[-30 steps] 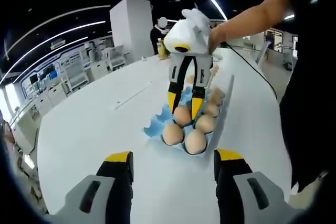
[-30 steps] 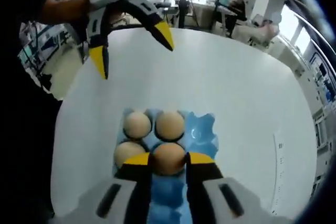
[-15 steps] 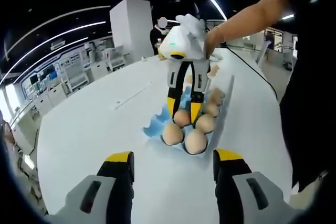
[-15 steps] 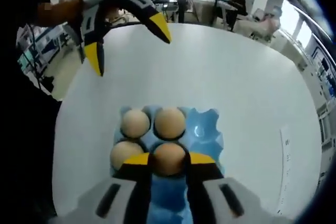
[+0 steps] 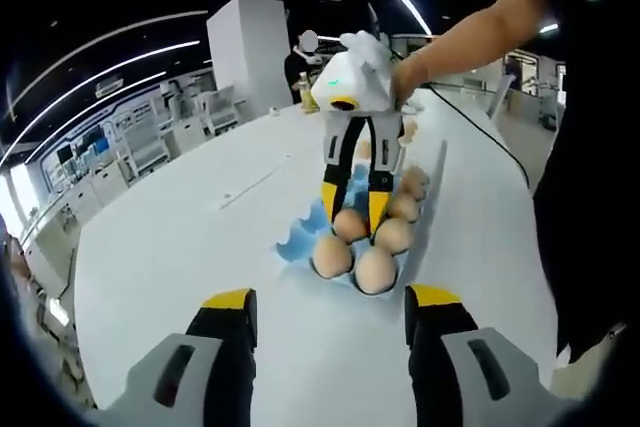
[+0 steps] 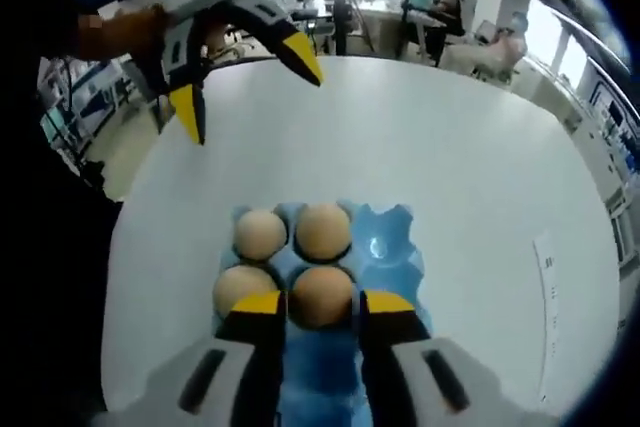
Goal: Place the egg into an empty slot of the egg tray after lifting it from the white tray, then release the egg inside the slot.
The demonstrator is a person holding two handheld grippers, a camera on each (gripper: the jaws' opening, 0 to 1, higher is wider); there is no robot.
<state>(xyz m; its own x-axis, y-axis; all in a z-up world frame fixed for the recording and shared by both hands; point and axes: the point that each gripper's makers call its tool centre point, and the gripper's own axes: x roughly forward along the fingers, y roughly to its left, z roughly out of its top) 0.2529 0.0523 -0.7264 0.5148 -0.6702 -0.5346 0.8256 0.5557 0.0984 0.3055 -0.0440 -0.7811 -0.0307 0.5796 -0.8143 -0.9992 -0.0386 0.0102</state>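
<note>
My right gripper [image 6: 321, 304] straddles a tan, smooth egg [image 6: 321, 295] in the blue egg tray [image 6: 388, 247], jaws slightly apart. My left gripper [image 5: 329, 299] hangs wide open, empty.

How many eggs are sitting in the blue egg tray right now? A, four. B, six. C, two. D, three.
A: the right gripper view shows four eggs in the blue egg tray, two in the far row and two in the near row, with the nearest egg between the right gripper fingers.
</note>
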